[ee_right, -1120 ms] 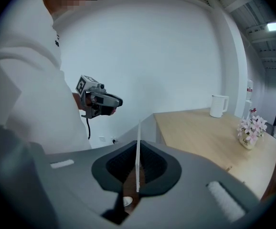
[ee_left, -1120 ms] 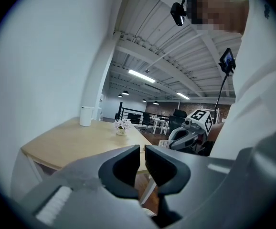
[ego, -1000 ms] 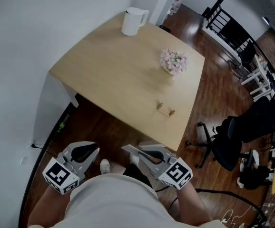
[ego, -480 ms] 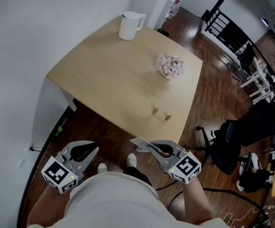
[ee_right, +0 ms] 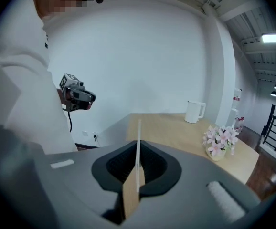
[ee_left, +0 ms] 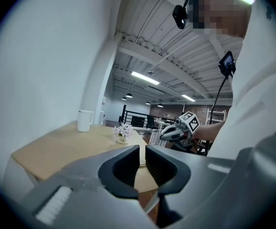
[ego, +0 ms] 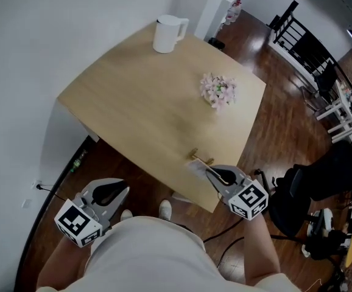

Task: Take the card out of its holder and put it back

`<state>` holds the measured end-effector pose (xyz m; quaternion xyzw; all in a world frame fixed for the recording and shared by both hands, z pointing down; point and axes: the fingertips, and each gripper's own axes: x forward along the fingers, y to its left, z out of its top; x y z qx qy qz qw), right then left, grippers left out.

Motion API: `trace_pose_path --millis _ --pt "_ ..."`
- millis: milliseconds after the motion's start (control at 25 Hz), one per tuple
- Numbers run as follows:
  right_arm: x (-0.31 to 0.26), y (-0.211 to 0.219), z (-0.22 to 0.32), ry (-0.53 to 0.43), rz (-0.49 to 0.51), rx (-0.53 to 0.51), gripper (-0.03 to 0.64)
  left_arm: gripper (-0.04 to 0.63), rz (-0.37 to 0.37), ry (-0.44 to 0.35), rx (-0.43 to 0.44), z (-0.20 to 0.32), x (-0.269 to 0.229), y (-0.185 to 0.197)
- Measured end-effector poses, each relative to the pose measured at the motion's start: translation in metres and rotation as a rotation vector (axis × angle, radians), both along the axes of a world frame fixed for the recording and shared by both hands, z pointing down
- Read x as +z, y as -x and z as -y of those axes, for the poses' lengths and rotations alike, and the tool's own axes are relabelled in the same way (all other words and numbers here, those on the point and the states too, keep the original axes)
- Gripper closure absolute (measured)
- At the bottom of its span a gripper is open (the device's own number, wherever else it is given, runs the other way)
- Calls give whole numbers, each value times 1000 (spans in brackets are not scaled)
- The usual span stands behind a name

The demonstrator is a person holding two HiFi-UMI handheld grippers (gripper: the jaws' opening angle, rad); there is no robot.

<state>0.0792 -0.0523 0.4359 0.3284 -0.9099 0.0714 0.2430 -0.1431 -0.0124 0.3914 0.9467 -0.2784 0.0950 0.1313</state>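
1. Overhead, a pale wooden table (ego: 139,102) stands against a white wall, on a dark wood floor.
2. A white jug (ego: 168,34) stands at the table's far corner. It is well apart from both tongs.
3. A small pot of pink flowers (ego: 218,91) stands further in on the tabletop, beyond the holder and apart from it.
4. A black office chair (ego: 304,184) stands on the floor just off the table's right side, near my right gripper.
5. The holder (ego: 203,159), a small wooden bar, lies close to the table's near edge.
6. The right gripper (ego: 205,170) hangs over that near edge, just beside the holder and pointing at it.
7. The right gripper view shows its jaws pressed together on the card (ee_right: 138,142). The card stands edge-on between the pads and sticks out past the tips.
8. In the head view the card's free end is blurred. I cannot tell whether it touches the holder.
9. The left gripper (ego: 120,190) hangs low at the person's left side, off the table and well apart from the holder.
10. The left gripper view shows its jaws drawn close, with only a narrow slit between the pads. I see nothing in that slit, only the table edge beyond it.
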Motion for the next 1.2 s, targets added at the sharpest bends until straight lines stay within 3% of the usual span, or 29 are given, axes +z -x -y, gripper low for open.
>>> trace_pose_path --millis 480,840,1200 --pt "50 -72 73 55 -5 -25 595 551 46 40 -107 25 5 -43" --pt "81 -83 95 108 18 -55 595 551 76 69 -172 32 8 -54" --pt "82 -92 99 114 52 -60 595 551 86 77 -170 38 12 -65"
